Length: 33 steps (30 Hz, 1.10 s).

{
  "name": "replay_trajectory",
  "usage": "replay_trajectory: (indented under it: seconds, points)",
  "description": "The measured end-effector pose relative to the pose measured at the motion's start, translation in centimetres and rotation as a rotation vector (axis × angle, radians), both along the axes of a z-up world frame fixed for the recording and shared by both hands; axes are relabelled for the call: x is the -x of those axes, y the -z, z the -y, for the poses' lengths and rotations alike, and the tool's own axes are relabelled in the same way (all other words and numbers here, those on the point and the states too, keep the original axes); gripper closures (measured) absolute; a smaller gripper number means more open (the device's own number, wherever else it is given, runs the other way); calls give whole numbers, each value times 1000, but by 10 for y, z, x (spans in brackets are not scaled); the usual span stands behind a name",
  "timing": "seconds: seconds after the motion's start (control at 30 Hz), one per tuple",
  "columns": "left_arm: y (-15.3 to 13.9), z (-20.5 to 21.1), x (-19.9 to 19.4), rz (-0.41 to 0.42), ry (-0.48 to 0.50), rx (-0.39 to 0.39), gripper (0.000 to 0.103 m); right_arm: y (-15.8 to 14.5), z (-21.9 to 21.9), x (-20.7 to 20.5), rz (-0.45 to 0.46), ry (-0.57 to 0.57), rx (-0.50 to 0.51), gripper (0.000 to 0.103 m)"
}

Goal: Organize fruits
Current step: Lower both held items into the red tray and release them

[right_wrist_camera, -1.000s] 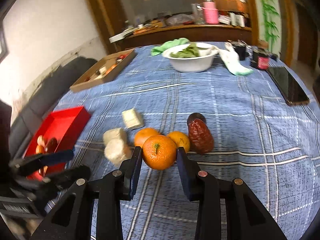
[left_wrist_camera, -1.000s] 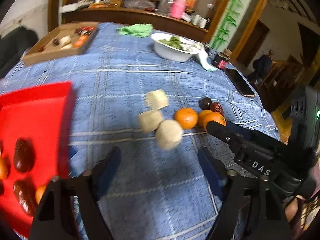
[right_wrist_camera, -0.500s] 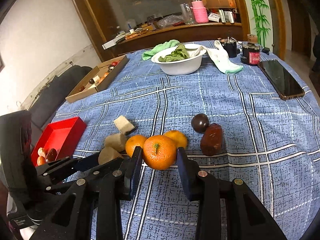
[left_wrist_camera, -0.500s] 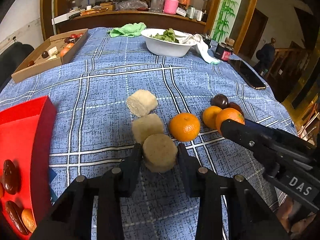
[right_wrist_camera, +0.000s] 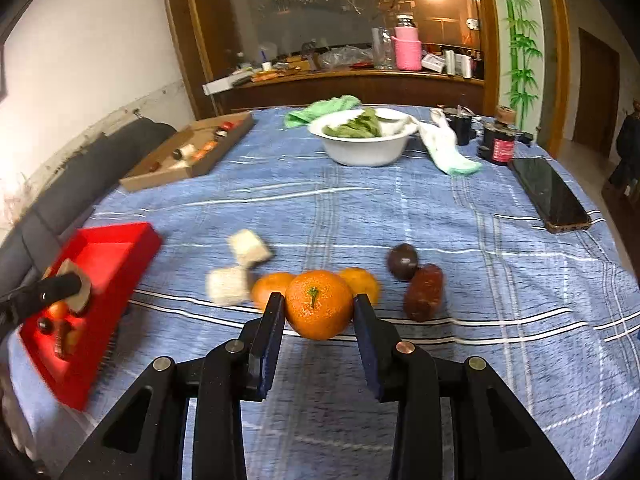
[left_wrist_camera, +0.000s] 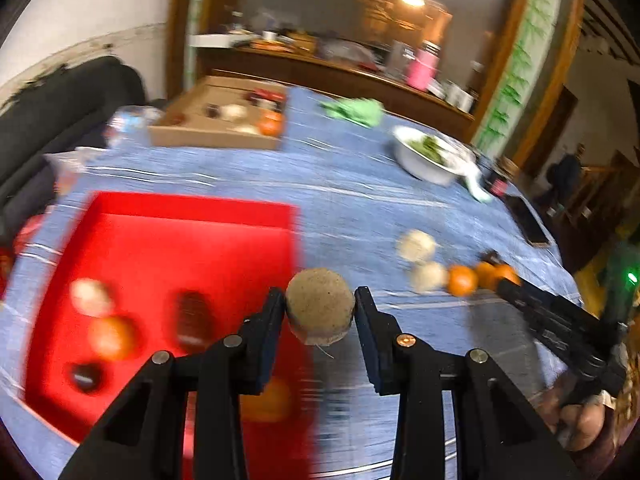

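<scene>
Red plastic fills the left wrist view, where the left gripper (left_wrist_camera: 320, 308) pinches a tan round fruit piece (left_wrist_camera: 320, 305) over the right edge of the red tray (left_wrist_camera: 192, 248), which holds blurred fruit. The right gripper (right_wrist_camera: 319, 306) clamps an orange (right_wrist_camera: 319, 304) just above the blue plaid tablecloth (right_wrist_camera: 360, 208). Close behind it crowd two more oranges (right_wrist_camera: 273, 287), two pale chunks (right_wrist_camera: 226, 286), a dark round fruit (right_wrist_camera: 402, 262) and a reddish-brown oblong fruit (right_wrist_camera: 424, 292); a white bowl (right_wrist_camera: 362, 148) and a phone (right_wrist_camera: 550, 196) lie farther off.

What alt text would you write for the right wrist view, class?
The right gripper clamps a round orange tangerine above the blue checked tablecloth. Two more tangerines, pale chunks and dark fruits lie behind; a red plastic tray sits left.
</scene>
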<state>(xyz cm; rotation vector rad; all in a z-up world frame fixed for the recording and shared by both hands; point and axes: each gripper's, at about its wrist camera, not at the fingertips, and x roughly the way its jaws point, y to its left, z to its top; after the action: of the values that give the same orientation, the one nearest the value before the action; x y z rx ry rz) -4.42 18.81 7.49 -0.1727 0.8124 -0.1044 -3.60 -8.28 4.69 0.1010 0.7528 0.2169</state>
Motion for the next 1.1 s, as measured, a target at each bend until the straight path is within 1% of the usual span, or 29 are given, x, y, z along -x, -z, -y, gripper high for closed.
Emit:
replay_trajectory:
  seconds: [0.07,0.13,0.17,0.23,0.33,0.4,0.43,0.47,0.6,0.67,0.77,0.8,0.83,0.87,0.93,0.97,1.0,1.1]
  points:
    - [-8,-31,-3,3,-45,-30,68,-10,-13,5,2,-36,-23,65]
    - [-12,-56,-11,3,-78,-46,68,-20,-32,8,-5,-96,-46,65]
    - [-12,-65,-16,0,-91,-49,68,-27,-48,8,-11,-141,-53,65]
    - [-9,-89,-28,-17,-118,-34,68,-34,-73,6,-22,-205,-59,65]
    - [6,-115,-49,-68,-144,23,68,-40,-124,1,-53,-315,-63,65]
    - [20,-127,-61,-112,-154,61,68,-36,-158,-3,-88,-382,-56,64]
    - [27,-130,-66,-129,-155,74,68,-33,-171,-4,-96,-397,-45,64]
    - [32,-133,-69,-145,-157,82,68,-29,-189,-7,-104,-420,-16,64]
    - [47,-137,-74,-175,-151,116,68,-11,-229,-15,-134,-458,56,64]
    - [49,-140,-74,-180,-150,149,68,-4,-239,-18,-144,-463,83,64]
    - [44,-142,-70,-154,-134,184,60,5,-251,-22,-144,-465,128,62]
    - [42,-142,-69,-146,-132,192,54,7,-252,-23,-144,-465,136,62]
    - [39,-144,-67,-136,-131,205,50,9,-253,-23,-143,-464,148,62]
    - [36,-146,-63,-125,-130,220,50,10,-252,-25,-140,-463,151,62]
    - [30,-148,-57,-105,-132,243,47,8,-250,-24,-131,-462,147,60]
    - [25,-150,-52,-91,-137,256,45,7,-250,-24,-130,-462,141,56]
    - [22,-151,-48,-81,-142,262,42,5,-249,-23,-125,-461,136,54]
    - [8,-151,-30,-44,-152,281,41,-7,-242,-19,-96,-445,121,54]
